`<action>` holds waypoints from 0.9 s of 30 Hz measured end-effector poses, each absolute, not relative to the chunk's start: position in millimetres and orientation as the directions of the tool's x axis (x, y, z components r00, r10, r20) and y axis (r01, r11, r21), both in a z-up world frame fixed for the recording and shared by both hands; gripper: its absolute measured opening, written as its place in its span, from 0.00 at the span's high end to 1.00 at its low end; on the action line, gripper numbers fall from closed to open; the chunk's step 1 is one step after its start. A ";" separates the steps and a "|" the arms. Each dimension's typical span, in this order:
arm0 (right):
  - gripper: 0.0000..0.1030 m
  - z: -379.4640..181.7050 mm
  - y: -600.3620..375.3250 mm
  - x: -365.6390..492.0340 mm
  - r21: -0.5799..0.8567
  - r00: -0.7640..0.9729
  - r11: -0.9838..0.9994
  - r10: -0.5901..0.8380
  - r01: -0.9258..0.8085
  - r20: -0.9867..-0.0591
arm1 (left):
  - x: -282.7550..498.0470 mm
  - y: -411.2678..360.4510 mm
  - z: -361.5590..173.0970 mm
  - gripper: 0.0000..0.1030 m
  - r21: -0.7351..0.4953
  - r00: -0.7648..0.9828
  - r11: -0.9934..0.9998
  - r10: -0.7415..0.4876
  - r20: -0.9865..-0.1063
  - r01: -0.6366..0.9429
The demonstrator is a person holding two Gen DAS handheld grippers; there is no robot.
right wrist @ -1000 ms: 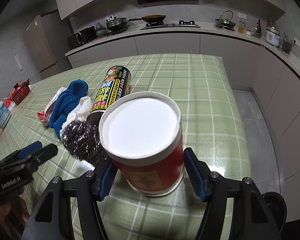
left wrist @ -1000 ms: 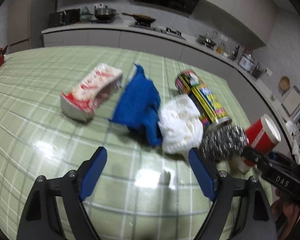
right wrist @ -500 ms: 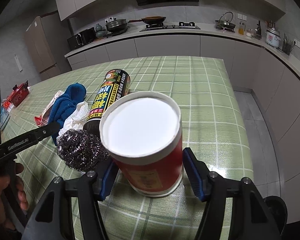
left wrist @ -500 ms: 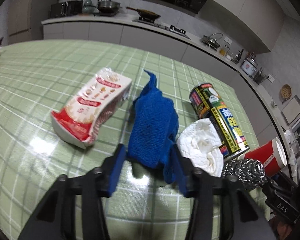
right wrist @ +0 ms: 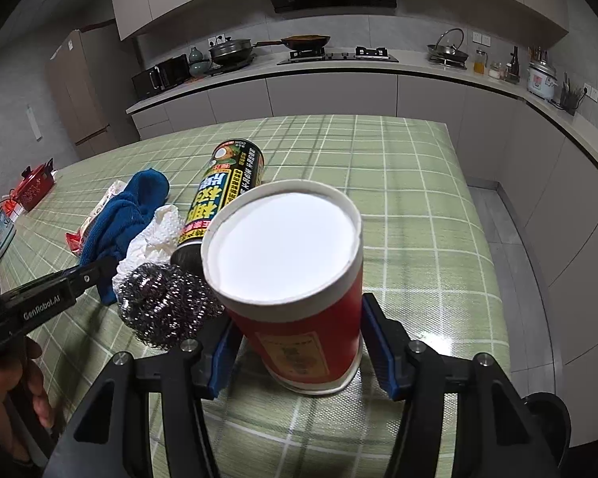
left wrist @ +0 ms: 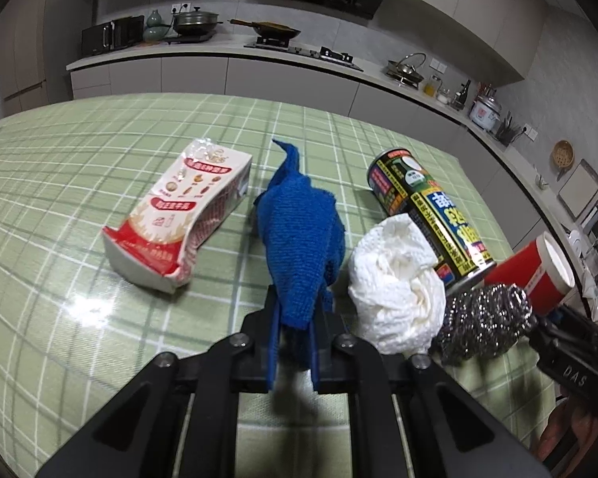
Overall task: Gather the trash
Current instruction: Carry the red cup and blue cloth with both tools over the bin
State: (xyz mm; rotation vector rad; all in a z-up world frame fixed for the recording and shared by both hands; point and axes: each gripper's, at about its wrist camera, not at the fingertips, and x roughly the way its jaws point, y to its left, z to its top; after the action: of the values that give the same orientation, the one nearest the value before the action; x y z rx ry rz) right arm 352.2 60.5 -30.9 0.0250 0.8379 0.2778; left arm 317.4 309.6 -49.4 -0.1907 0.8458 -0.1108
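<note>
On the green checked tablecloth (left wrist: 79, 183), my left gripper (left wrist: 295, 342) is pinching the near end of a nubby blue knitted cloth (left wrist: 299, 239), jaws clamped tight where a second ago they were gaping over bare table; the cloth's long axis is running straight away from me, its pointed tip aiming at the kitchen counter. My right gripper (right wrist: 299, 346) is closing its jaws around an upright red paper cup (right wrist: 295, 290) with a white inside, noticeably narrower than before, though I cannot tell whether the pads are touching yet. A crumpled white paper towel (left wrist: 394, 286), a shiny steel scourer (left wrist: 482, 322), a toppled can (left wrist: 430, 215) and a torn carton (left wrist: 179, 219) are lying alongside
</note>
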 end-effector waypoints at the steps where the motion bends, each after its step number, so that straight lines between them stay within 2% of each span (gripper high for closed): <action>1: 0.43 -29.0 60.5 351.1 0.128 0.640 0.964 0.251 -0.233 -0.726 | 313.7 310.7 -46.9 0.88 -0.207 0.665 0.978 -0.168 -0.728 0.020; 13: 0.44 -24.1 63.5 340.6 0.127 0.632 0.958 0.267 -0.258 -0.728 | 292.0 312.7 -48.1 0.88 -0.153 0.662 0.987 -0.140 -0.736 0.039; 15: 0.44 -26.3 64.7 339.7 0.128 0.622 0.956 0.270 -0.264 -0.735 | 293.6 311.2 -50.5 0.82 -0.148 0.653 0.989 -0.131 -0.746 0.030; 16: 0.43 -27.3 65.7 338.8 0.127 0.616 0.955 0.272 -0.269 -0.739 | 292.2 309.7 -49.0 0.68 -0.134 0.660 0.991 -0.115 -0.742 0.023; 17: 0.38 -27.3 66.0 337.0 0.124 0.620 0.955 0.271 -0.270 -0.736 | 289.0 308.0 -47.7 0.46 -0.127 0.670 0.992 -0.106 -0.734 0.017; 19: 0.36 -26.0 66.0 335.2 0.100 0.643 0.961 0.248 -0.258 -0.724 | 292.3 306.5 -45.0 0.31 -0.113 0.685 0.994 -0.085 -0.723 0.003; 23: 0.38 -32.9 68.0 342.7 0.103 0.615 0.958 0.252 -0.267 -0.748 | 315.6 305.6 -50.8 0.33 -0.108 0.668 0.994 -0.078 -0.740 -0.003; 24: 0.41 -35.5 68.4 344.6 0.110 0.603 0.956 0.259 -0.273 -0.755 | 320.3 305.6 -55.5 0.40 -0.108 0.653 0.994 -0.080 -0.753 -0.003; 25: 0.45 -35.0 68.1 346.0 0.121 0.599 0.953 0.270 -0.277 -0.754 | 325.3 306.6 -60.3 0.66 -0.123 0.626 0.992 -0.098 -0.774 0.003; 26: 0.47 -33.9 68.5 345.7 0.120 0.599 0.953 0.271 -0.280 -0.754 | 324.0 308.5 -57.0 0.74 -0.127 0.642 0.992 -0.100 -0.760 0.003; 27: 0.47 -31.3 68.5 343.3 0.115 0.605 0.952 0.270 -0.283 -0.749 | 323.0 309.5 -55.2 0.75 -0.133 0.645 0.991 -0.107 -0.756 0.008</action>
State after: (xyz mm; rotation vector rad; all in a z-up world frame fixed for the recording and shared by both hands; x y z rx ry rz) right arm 343.3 68.5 -31.3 -0.0158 0.8638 0.3200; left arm 323.0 309.5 -55.2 -0.1219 0.8676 -0.0656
